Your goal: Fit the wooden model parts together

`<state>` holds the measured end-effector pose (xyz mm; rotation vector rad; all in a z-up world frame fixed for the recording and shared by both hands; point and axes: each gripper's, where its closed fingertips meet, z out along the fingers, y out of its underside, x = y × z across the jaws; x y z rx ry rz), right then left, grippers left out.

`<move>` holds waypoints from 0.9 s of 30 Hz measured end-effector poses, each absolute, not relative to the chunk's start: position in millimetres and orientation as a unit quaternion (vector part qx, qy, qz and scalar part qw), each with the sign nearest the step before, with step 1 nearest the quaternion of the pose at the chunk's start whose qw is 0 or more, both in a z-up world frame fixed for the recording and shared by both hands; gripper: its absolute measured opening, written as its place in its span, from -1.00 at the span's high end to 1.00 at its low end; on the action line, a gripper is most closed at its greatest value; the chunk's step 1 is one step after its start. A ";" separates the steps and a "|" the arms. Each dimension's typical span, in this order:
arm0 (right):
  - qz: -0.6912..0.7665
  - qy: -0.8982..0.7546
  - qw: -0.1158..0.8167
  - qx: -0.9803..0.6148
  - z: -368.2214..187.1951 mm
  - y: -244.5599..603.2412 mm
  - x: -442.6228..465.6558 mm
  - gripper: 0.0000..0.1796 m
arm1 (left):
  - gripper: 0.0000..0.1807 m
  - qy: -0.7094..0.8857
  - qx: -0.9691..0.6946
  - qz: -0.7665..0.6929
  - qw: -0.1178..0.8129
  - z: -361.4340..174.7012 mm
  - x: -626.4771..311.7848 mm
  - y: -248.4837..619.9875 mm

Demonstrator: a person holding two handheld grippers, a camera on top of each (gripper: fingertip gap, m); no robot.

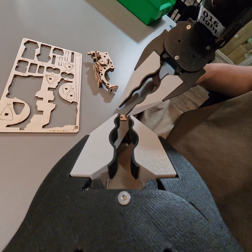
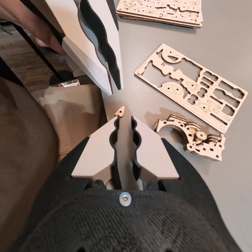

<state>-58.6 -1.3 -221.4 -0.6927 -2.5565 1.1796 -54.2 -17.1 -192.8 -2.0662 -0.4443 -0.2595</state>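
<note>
A small tan triangular wooden piece [image 2: 120, 111] with a square hole lies on the grey table [image 2: 150, 190] near its front edge. It touches the tip of my right gripper's [image 2: 124, 117] left finger. That gripper is open and holds nothing. My left gripper [image 1: 123, 116] is slightly open and empty, tip to tip with the right gripper [image 1: 124, 110]; the piece [image 1: 123, 117] shows just beyond its tips. The partly built wooden model [image 1: 103, 72] lies on its side farther out, also in the right wrist view [image 2: 190, 140]. The left gripper [image 2: 115, 91] hangs above the piece.
A punched-out wooden parts sheet [image 1: 45, 87] lies flat beside the model, also in the right wrist view [image 2: 190, 87]. A stack of uncut sheets [image 2: 159, 12] sits at the far side. A green box [image 1: 144, 9] stands at the back. The person's lap [image 2: 27, 136] is at the table edge. My left and right fingertips are right by each other.
</note>
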 end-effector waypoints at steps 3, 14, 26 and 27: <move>0.413 -0.870 0.116 -0.242 -218.8 0.3 -58.4 0.81 | 0.90 -0.184 -0.848 -0.108 0.485 -193.2 -54.6 -17.4; 0.421 -0.868 0.105 -0.243 -216.8 -3.3 -57.4 0.80 | 0.90 -0.187 -0.849 -0.116 0.481 -195.2 -54.0 -17.5; 0.425 -0.874 0.063 -0.229 -220.5 -17.3 -42.9 0.82 | 0.90 -0.190 -0.848 -0.115 0.481 -195.5 -55.3 -18.1; 0.430 -0.872 0.056 -0.226 -219.5 -20.8 -40.8 0.81 | 0.90 -0.191 -0.847 -0.115 0.482 -195.1 -56.1 -18.4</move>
